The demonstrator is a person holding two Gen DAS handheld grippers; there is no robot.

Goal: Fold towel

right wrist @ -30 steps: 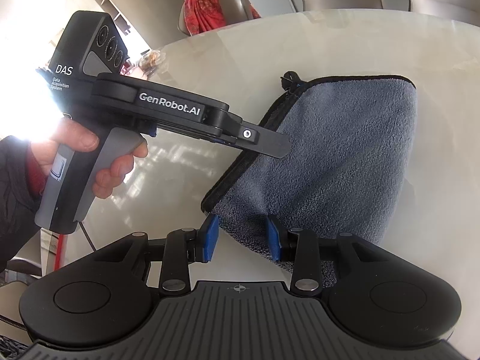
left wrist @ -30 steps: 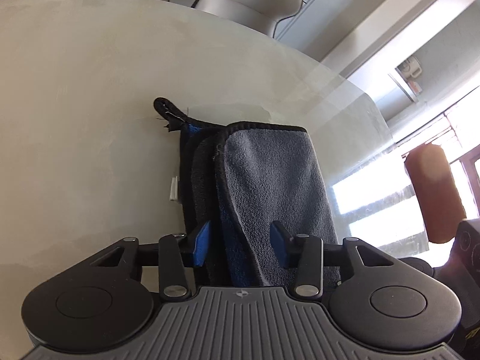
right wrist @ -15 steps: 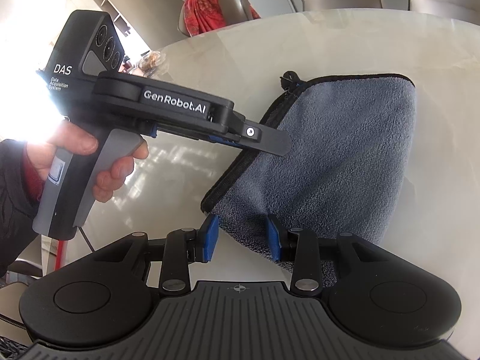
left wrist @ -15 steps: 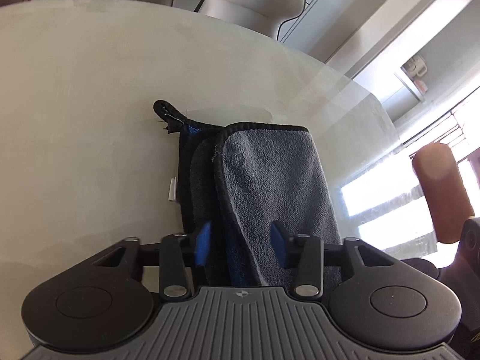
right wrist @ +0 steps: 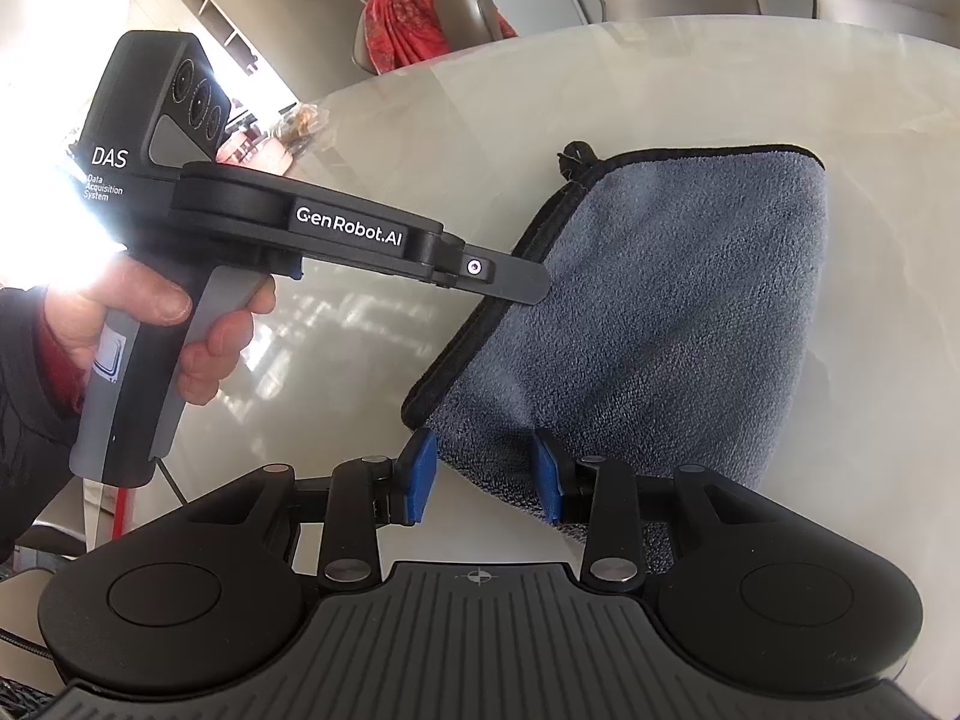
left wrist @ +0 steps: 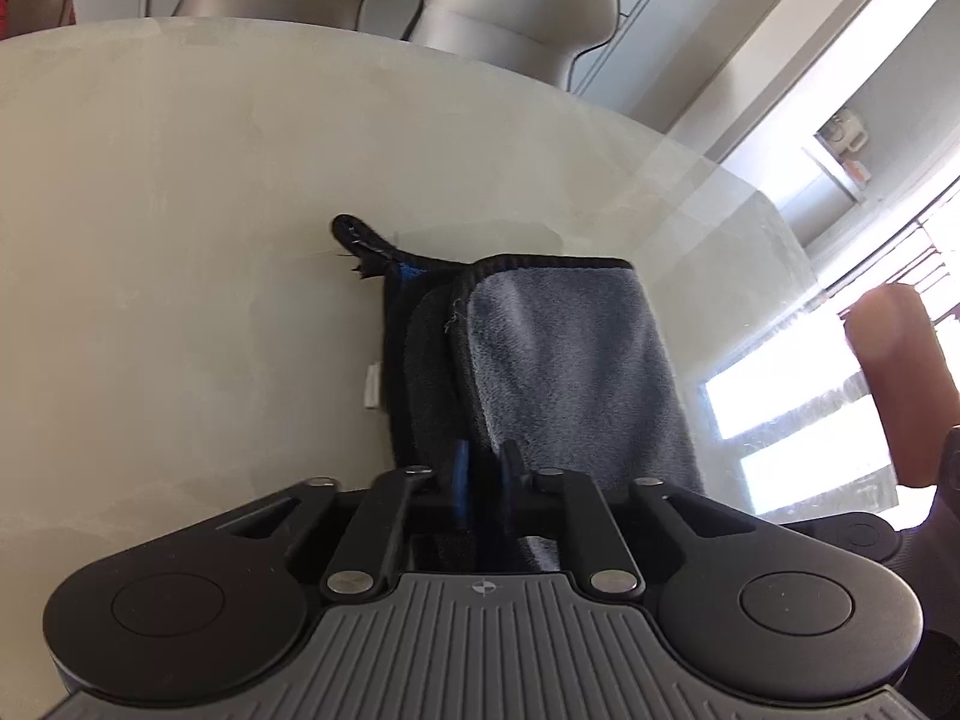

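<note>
While the towel [right wrist: 678, 324] lies folded at least once on the table [left wrist: 180, 240], grey face up with black piping round the edge, the job looks well advanced – I'd guess one more fold left, maybe just a tidy-up. From the left wrist view the layers show at the left edge: a blue underside strip, a dark flap, then the grey top panel. Stack isn't square there, edges are staggered. Hanging loop [left wrist: 360, 237] pokes out at the far left corner, small white tag [left wrist: 373, 384] on the left side.

Left gripper [left wrist: 483, 468]: tongs pinched together on the near edge of the towel, cloth between the pads as far as I can tell. Right gripper [right wrist: 483, 474]: blue pads [right wrist: 420, 474] apart, straddling the near corner of the towel, nothing clamped. The person's left hand [right wrist: 150, 324] wraps the left tool's handle, seen from the right wrist view.

Judgement: left has its grip, right hasn't closed yet – both need a hold before the near edge can be carried over.

Surface is a pale, glossy stone-look round table, strong window glare on it. Beige chairs [left wrist: 516, 6] behind the far edge, a red cloth [right wrist: 414, 24] draped over another chair, bright windows on the left wrist view's right side
</note>
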